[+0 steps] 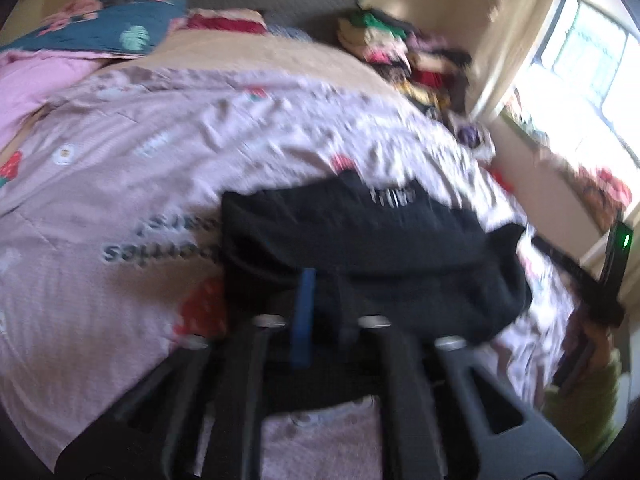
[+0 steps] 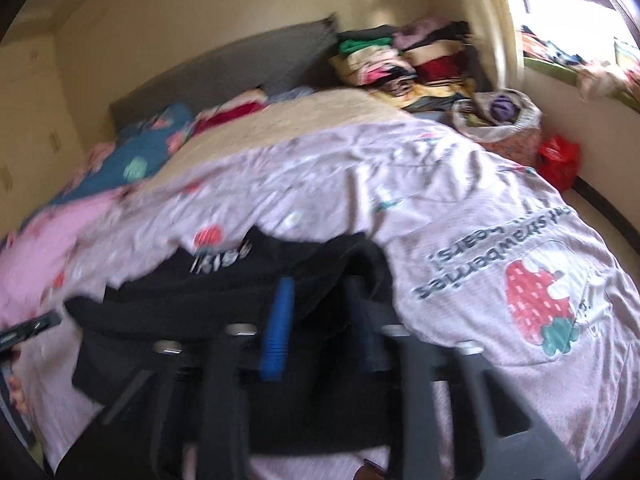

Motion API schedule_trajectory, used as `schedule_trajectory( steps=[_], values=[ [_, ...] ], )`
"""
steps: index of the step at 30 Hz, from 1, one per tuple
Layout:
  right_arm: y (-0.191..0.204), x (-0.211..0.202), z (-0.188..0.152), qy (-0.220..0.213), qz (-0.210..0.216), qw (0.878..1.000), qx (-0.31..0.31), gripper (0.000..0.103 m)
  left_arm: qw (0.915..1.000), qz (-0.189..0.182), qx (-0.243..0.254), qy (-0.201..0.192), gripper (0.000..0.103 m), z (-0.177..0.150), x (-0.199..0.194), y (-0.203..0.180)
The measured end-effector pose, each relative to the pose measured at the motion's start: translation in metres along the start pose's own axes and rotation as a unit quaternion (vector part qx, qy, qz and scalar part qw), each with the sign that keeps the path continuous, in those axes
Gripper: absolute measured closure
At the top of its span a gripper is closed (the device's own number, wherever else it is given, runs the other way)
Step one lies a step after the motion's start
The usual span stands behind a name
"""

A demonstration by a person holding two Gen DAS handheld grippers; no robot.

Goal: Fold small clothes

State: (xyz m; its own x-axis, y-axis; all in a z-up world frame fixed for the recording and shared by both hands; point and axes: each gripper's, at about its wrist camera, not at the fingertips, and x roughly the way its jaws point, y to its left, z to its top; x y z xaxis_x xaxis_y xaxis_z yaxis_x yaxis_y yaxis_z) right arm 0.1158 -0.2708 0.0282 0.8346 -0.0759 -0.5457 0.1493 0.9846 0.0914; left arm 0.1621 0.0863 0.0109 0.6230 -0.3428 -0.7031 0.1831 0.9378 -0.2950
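A small black garment [image 1: 360, 240] with white lettering lies bunched on a pale pink strawberry-print bed cover [image 1: 120, 140]. My left gripper [image 1: 324, 308] is shut on its near edge, and the cloth hides all but one blue finger [image 1: 304, 316]. In the right wrist view the same garment [image 2: 224, 280] drapes over my right gripper [image 2: 322, 320]. Its two blue fingers [image 2: 278, 328] stand apart with black cloth in the gap. The picture is blurred. The other gripper's black body [image 1: 616, 248], with a green light, shows at the right edge of the left wrist view.
A stack of folded clothes [image 2: 400, 64] sits at the head of the bed by the wall. A blue floral pillow [image 2: 152, 148] and pink bedding [image 1: 36, 80] lie to the left. A full bag [image 2: 500, 116] and a red bag [image 2: 558, 156] stand under the window.
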Motion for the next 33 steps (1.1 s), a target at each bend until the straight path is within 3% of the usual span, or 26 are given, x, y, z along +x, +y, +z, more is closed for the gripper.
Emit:
schedule_trajectory(
  steps=[4, 8, 15, 23, 33],
  values=[
    [0.02, 0.006, -0.015, 0.031, 0.021, 0.999, -0.032, 0.091, 0.9992, 0.004, 0.022, 0.032, 0.103, -0.015, 0.02, -0.011],
    [0.042, 0.012, -0.029, 0.06, 0.03, 0.996, -0.063, 0.091, 0.9987, 0.023, 0.031, 0.035, 0.103, -0.021, 0.027, -0.011],
    [0.056, 0.048, -0.05, 0.138, -0.018, 0.986, -0.096, 0.091, 0.9982, 0.046, 0.021, 0.033, 0.103, -0.016, 0.034, -0.001],
    [0.054, 0.087, -0.034, 0.151, -0.024, 0.983, -0.106, 0.093, 0.9971, 0.062, 0.018, 0.04, 0.103, 0.005, 0.056, 0.009],
    [0.054, 0.108, -0.001, 0.127, -0.011, 0.988, -0.085, 0.093, 0.9976, 0.064, -0.004, 0.026, 0.103, 0.029, 0.072, 0.025]
  ],
)
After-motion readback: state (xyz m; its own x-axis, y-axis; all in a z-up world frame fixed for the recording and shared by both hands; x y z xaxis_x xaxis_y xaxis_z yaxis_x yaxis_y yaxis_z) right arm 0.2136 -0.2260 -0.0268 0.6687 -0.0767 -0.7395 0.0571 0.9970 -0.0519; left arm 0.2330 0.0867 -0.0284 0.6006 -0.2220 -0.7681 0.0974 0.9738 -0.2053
